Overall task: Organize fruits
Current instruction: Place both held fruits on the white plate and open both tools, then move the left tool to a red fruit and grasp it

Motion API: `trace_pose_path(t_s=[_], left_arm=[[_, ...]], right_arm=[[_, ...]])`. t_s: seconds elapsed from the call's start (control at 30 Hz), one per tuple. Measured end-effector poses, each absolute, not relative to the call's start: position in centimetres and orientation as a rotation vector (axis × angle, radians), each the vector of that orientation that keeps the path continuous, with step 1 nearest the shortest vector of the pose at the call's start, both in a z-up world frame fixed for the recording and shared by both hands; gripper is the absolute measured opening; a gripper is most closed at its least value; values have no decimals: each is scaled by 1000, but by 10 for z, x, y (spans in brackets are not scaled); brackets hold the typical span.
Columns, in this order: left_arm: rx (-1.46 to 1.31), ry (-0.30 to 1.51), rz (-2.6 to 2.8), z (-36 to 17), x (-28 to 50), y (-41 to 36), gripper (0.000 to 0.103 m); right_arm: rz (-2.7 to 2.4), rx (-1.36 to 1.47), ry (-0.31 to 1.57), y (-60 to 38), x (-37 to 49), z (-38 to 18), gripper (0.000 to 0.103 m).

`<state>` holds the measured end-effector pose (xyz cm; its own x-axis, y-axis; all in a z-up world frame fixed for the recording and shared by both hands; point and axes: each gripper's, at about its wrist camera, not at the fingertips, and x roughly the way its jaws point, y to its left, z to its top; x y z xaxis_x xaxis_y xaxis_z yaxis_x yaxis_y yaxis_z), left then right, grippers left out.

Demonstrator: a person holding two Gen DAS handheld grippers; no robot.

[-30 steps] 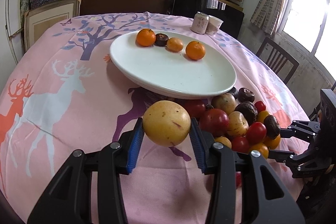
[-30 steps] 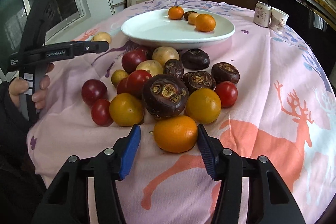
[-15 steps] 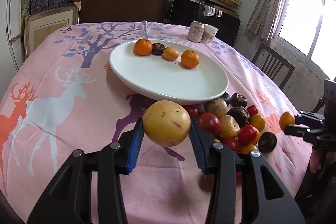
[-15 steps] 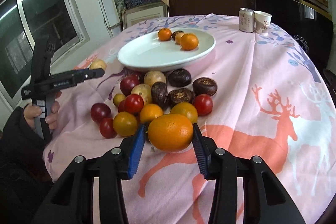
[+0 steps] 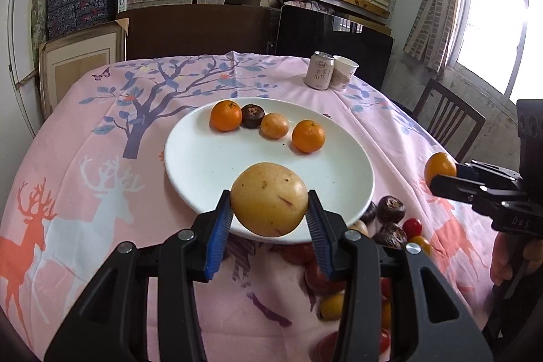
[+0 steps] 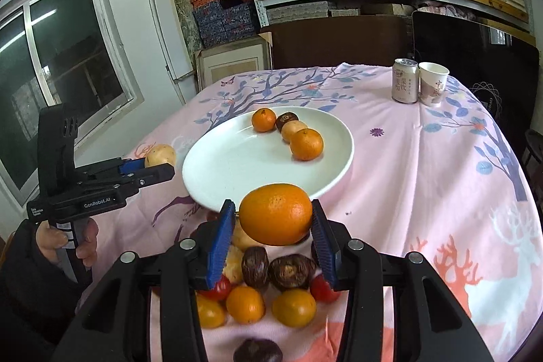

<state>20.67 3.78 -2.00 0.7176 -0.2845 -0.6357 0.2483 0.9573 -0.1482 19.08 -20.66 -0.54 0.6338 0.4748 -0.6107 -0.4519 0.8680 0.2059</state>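
Left tongs (image 5: pixel 269 219): clenched on yellow fruit (image 5: pixel 269 199)
Right tongs (image 6: pixel 273 228): grasping orange (image 6: pixel 275 214)
Risk: fruit rolling off the plate (image 5: pixel 203 165)

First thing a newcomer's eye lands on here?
The fruit held in the air: left tongs clamp a yellow fruit, right tongs clamp an orange, both at the near rim of the white plate. On the plate's far side sit four small fruits, and a loose fruit pile lies below.

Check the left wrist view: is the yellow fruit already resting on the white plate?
No: the yellow fruit is clamped between the left gripper pads, held in the air near the white plate.
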Motion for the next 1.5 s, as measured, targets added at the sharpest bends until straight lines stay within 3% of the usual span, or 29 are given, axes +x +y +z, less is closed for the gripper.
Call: trace_pose_path(t_s=[0.17, 0.23, 0.27, 0.33, 0.37, 0.87, 1.17, 1.27, 1.5], left_arm=[[-102, 795, -238, -42, 245, 46, 43], [-114, 808, -238, -46, 247, 48, 45], [-117, 797, -247, -45, 244, 49, 57], [-113, 734, -224, -37, 233, 50, 79], [-110, 707, -225, -33, 227, 50, 84], [62, 777, -328, -52, 138, 24, 84], [188, 831, -379, -69, 97, 5, 83], [190, 852, -381, -71, 97, 3, 69], [195, 849, -392, -69, 94, 8, 61]], right_arm=[[504, 5, 738, -179, 221, -23, 46], [486, 5, 730, -175, 225, -27, 53], [475, 4, 718, -175, 223, -27, 61], [479, 14, 712, -179, 219, -27, 62], [477, 22, 708, -182, 217, -26, 62], [439, 227, 762, -261, 174, -56, 64], [449, 352, 759, -295, 155, -68, 73], [453, 357, 760, -296, 154, -68, 73], [462, 358, 756, -298, 149, -68, 73]])
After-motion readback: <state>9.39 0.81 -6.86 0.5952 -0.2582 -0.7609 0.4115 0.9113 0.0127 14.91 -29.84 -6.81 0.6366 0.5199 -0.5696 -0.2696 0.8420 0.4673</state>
